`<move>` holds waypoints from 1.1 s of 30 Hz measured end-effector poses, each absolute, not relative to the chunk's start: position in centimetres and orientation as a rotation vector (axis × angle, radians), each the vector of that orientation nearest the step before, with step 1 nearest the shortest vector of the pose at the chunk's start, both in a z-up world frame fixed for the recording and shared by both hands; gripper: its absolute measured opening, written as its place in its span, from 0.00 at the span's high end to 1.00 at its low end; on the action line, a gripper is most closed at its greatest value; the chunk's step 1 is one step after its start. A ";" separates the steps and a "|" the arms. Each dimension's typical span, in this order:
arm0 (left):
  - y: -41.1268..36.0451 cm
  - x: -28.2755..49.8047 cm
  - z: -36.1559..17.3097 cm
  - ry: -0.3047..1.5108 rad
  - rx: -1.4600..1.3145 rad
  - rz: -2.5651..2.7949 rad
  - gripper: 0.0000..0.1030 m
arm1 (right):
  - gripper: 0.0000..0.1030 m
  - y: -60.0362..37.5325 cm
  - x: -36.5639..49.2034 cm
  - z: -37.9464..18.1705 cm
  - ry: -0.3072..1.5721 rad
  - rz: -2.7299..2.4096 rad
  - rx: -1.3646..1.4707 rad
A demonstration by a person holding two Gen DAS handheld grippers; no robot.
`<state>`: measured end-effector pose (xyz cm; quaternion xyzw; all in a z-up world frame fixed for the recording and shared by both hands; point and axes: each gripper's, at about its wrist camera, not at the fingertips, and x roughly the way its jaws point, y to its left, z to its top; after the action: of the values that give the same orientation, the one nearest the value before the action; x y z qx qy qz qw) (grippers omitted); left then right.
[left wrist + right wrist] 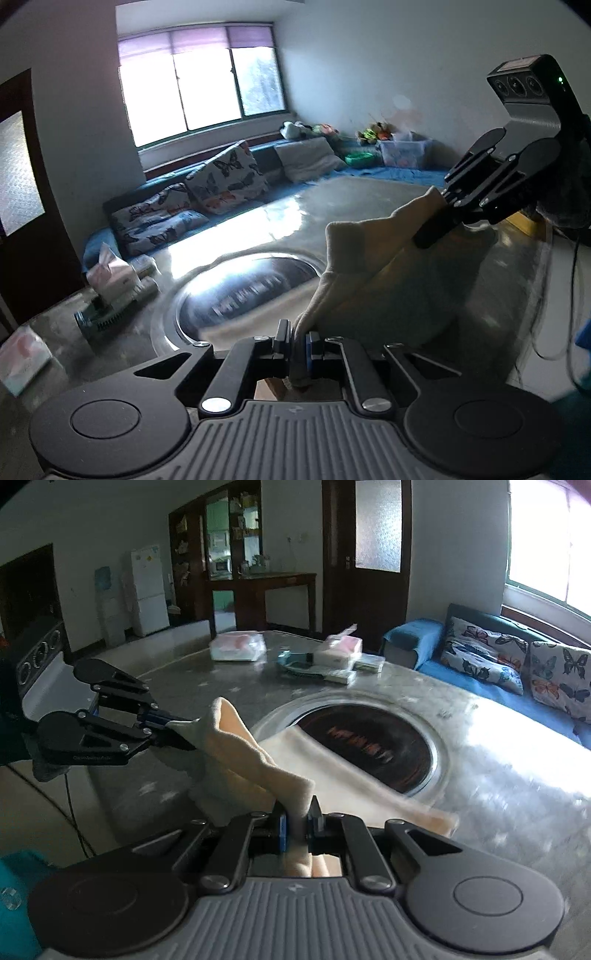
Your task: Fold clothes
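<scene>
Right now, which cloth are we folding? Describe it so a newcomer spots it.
On the big grey table, beside its dark round inset, lies a cream fleece cloth. It is the only fabric there, with each hand-held gripper, left and right, pinching a corner.

Glossy grey table (pixel 480 760) — round dark inset (pixel 369 746), tissue packs (pixel 238 647), cream cloth (pixel 332 771) draped partly on it

Daylight from the window (pixel 201 79) is the only light, blown out to white and leaving the room dim. It glares off the glossy table (pixel 280 218). Fisheye curvature bends the edges, and motion blur smears the cloth (pixel 258 764).
</scene>
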<state>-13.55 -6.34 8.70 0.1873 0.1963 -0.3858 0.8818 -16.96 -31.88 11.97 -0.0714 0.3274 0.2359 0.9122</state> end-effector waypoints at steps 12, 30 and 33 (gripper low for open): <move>-12.4 -0.4 2.3 0.595 0.388 -0.627 0.83 | 0.78 -35.1 -3.6 3.6 0.796 0.277 0.023; -9.8 -1.5 5.2 0.555 0.291 -0.419 0.77 | 0.80 -37.9 -8.0 1.9 0.767 0.176 0.104; -10.0 -1.7 5.4 0.587 0.272 -0.469 0.77 | 0.79 -37.9 -8.1 2.5 0.758 0.178 0.095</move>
<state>-1.74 -10.02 5.36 0.1323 0.2859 -0.2285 0.9212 -8.06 -37.89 2.54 0.0463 0.3694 0.0868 0.9240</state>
